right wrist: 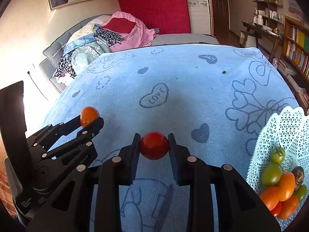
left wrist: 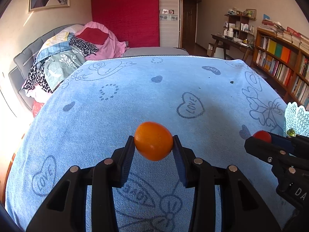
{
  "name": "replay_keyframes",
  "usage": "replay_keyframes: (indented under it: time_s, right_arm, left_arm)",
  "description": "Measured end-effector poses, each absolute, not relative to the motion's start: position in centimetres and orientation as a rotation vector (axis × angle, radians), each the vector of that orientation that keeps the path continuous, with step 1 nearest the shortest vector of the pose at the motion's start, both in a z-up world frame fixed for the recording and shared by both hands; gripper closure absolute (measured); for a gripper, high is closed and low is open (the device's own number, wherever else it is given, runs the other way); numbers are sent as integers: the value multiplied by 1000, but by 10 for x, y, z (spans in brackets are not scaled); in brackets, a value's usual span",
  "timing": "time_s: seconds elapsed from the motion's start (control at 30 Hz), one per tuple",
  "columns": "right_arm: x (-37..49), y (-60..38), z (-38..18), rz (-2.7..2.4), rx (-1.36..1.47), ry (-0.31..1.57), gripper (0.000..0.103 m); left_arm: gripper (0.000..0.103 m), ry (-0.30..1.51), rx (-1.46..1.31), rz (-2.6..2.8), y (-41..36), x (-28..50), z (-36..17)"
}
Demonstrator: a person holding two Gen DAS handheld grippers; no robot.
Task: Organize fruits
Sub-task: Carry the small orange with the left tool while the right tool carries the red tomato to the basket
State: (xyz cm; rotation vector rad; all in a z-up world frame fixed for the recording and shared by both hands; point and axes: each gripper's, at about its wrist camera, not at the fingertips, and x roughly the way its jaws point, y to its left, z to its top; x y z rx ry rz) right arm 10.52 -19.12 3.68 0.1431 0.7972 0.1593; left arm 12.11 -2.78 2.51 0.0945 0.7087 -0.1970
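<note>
Looking along the left tool (left wrist: 154,144), it is clamped on an orange fruit (left wrist: 153,143) above the blue-towelled bench (left wrist: 115,104); only the basket (left wrist: 297,119) edge shows far right. From the right tool (right wrist: 154,146), clamped on a red tomato (right wrist: 154,145), the basket's pile of fruit (right wrist: 282,183) appears; these two likely remain.

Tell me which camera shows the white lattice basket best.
The right wrist view: the white lattice basket shows its wall and the fruit piled inside. The left wrist view catches only a sliver of its rim at the right edge, contents mostly hidden.
</note>
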Motion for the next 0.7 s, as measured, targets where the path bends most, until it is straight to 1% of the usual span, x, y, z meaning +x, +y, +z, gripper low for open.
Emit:
replay_keyframes:
  time_s: [0.37,0.7]
  right_arm:
    - [67,-224,48,123,194,753,73]
    - [25,-288,62,16,269,678,73]
  left_arm:
    - [63,731,125,-260,-53,100,24]
    - [63,712,181,-345,-96,77,34]
